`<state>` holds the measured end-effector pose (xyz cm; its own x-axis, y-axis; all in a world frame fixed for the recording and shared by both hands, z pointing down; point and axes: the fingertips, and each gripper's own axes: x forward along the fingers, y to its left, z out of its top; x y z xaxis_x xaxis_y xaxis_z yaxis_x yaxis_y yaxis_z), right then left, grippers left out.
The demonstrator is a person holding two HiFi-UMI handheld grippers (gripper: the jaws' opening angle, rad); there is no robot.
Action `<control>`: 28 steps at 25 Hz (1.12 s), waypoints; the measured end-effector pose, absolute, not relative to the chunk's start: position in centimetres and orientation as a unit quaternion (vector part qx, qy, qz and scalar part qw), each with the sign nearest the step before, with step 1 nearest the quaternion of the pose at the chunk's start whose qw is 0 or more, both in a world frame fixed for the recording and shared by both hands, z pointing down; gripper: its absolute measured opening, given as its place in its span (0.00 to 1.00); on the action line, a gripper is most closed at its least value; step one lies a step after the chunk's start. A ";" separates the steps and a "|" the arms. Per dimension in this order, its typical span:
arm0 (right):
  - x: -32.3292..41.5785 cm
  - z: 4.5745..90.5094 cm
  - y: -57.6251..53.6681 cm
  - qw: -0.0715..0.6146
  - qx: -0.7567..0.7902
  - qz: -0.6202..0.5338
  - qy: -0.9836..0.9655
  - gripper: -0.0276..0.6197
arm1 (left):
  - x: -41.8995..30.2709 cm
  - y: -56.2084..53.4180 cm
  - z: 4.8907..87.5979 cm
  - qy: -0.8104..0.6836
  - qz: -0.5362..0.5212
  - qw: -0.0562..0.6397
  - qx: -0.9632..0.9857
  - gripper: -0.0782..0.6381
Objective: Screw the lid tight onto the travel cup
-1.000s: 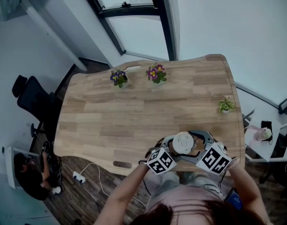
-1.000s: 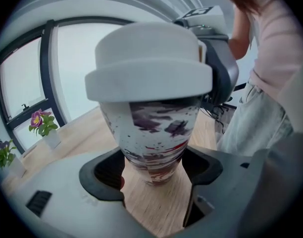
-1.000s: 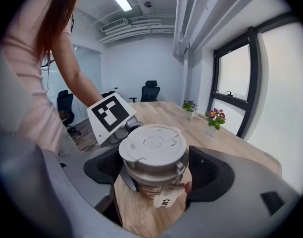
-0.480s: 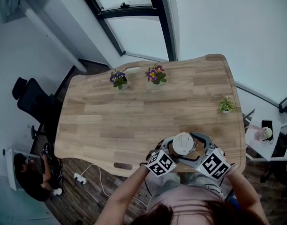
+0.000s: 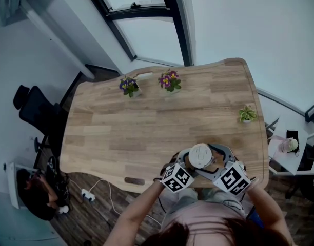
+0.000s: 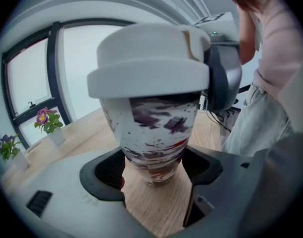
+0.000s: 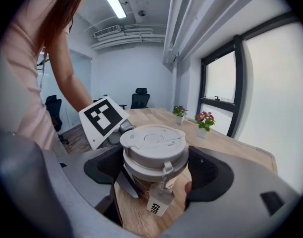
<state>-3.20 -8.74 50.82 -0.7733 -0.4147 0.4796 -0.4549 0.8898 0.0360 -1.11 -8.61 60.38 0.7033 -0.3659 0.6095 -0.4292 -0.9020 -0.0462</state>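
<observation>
Closely paired, forearms [image 5: 138, 209] converging, left tool [image 6: 154, 168] gripping travel cup [image 6: 156, 125], right tool [image 7: 154, 171] clasping lid [image 7: 152, 139]

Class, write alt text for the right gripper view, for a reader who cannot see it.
The right gripper clamps the white lid atop a travel cup on a wooden table; potted flowers stand by the window behind.

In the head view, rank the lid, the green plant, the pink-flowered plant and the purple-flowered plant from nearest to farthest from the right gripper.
From the right gripper:
1. lid, between its jaws.
2. green plant, to the right.
3. pink-flowered plant, far side.
4. purple-flowered plant, far side, further left.
</observation>
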 end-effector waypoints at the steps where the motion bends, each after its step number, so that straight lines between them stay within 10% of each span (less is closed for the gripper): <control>1: -3.2 50.8 -8.9 0.240 0.245 0.044 -0.938 0.67 | -1.1 -8.7 60.4 -0.226 0.316 0.053 0.920 0.59; 28: -2.4 51.1 -8.1 0.233 0.167 0.091 -0.954 0.67 | -0.4 -7.9 60.5 -0.181 0.328 0.042 0.926 0.59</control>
